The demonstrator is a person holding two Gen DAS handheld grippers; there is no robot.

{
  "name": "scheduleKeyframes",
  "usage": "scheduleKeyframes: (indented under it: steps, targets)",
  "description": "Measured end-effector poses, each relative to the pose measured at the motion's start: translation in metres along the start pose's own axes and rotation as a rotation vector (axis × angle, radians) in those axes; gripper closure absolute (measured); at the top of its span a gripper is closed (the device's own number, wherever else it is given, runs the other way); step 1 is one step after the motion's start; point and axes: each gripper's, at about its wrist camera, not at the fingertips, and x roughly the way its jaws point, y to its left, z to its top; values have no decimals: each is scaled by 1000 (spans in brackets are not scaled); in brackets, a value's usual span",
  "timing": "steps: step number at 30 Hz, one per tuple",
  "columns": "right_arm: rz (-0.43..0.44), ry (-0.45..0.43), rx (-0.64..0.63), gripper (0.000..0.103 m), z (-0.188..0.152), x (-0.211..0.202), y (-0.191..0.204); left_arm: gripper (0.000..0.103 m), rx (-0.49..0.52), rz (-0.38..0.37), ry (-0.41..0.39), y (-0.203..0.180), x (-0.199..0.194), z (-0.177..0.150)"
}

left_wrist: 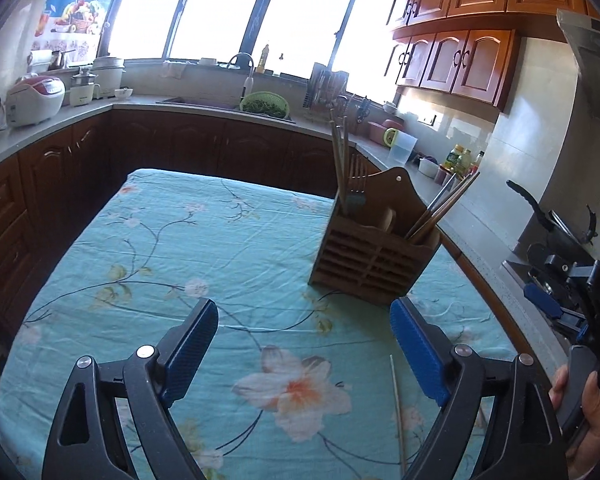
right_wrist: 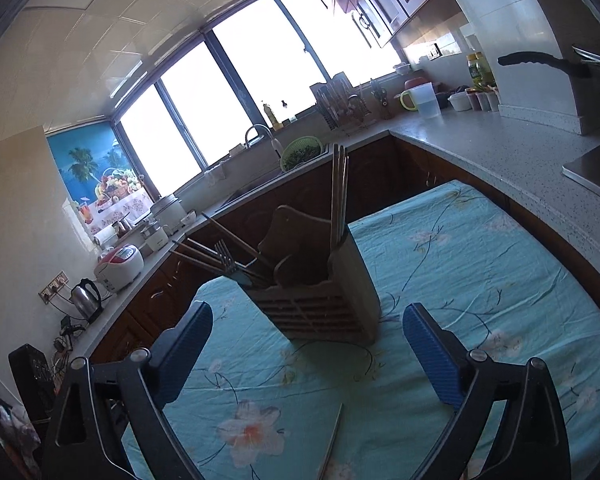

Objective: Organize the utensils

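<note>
A wooden slatted utensil holder [left_wrist: 374,256] stands on the floral teal tablecloth [left_wrist: 180,248], holding chopsticks [left_wrist: 340,156], a fork [left_wrist: 356,178] and more chopsticks [left_wrist: 444,210] leaning right. One loose chopstick [left_wrist: 398,408] lies on the cloth near my left gripper's right finger. My left gripper [left_wrist: 304,320] is open and empty, in front of the holder. In the right wrist view the holder [right_wrist: 320,296] stands just beyond my open, empty right gripper [right_wrist: 308,324]; the loose chopstick [right_wrist: 332,444] lies below, between the fingers. The right gripper also shows at the left view's right edge [left_wrist: 556,304].
Brown kitchen cabinets and a grey counter [left_wrist: 472,240] wrap around the table. On the counter are a rice cooker [left_wrist: 34,100], a kettle [right_wrist: 86,296], a sink with a green colander [left_wrist: 265,104], a dish rack [left_wrist: 326,88] and a jug [right_wrist: 424,98].
</note>
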Motion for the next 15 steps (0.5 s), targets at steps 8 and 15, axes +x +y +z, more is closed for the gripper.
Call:
scheduleKeyframes:
  steps: [8, 15]
  targets:
    - [-32, 14, -92, 5, -46, -25, 17, 6, 52, 78, -106, 10, -58, -23]
    - [-13, -52, -187, 4, -26, -60, 45, 2, 106, 65, -235, 8, -111, -23]
